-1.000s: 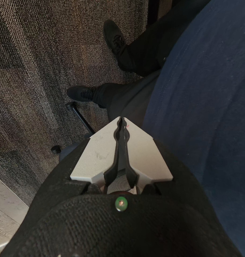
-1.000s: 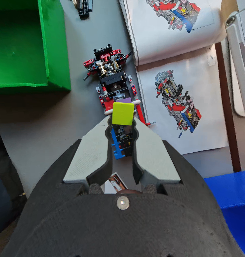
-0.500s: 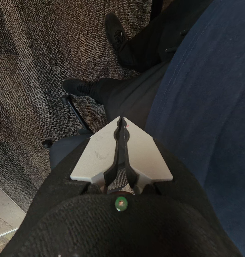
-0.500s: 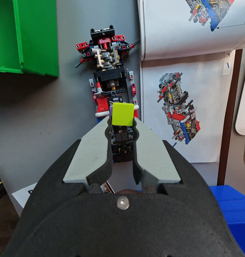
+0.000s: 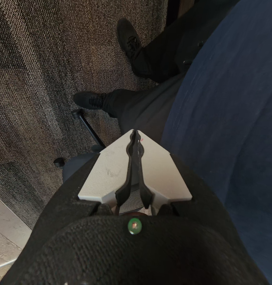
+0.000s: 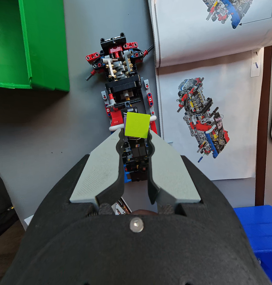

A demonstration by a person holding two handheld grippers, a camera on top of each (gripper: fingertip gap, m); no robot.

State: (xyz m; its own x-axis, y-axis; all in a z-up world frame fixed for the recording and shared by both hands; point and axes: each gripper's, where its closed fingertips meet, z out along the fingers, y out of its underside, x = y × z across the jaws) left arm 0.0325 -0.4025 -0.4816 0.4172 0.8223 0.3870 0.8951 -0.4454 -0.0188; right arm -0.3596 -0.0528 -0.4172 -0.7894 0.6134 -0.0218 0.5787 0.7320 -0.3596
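Right claw (image 6: 136, 132) pinches lime-green square tile (image 6: 137, 124) by side edges at fingertips, above brick car frame (image 6: 121, 86). Tile likely light, stiff, slick; edge grip suits. Left claw (image 5: 135, 131) pressed together, bare, over carpet (image 5: 39, 77).

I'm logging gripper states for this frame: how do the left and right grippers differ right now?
The left gripper is shut with nothing between its fingers; the right gripper grips a lime-green square tile. Left points at carpet beside a person's legs; right hangs over a brick-built chassis on a grey table. Both share grey fingers.
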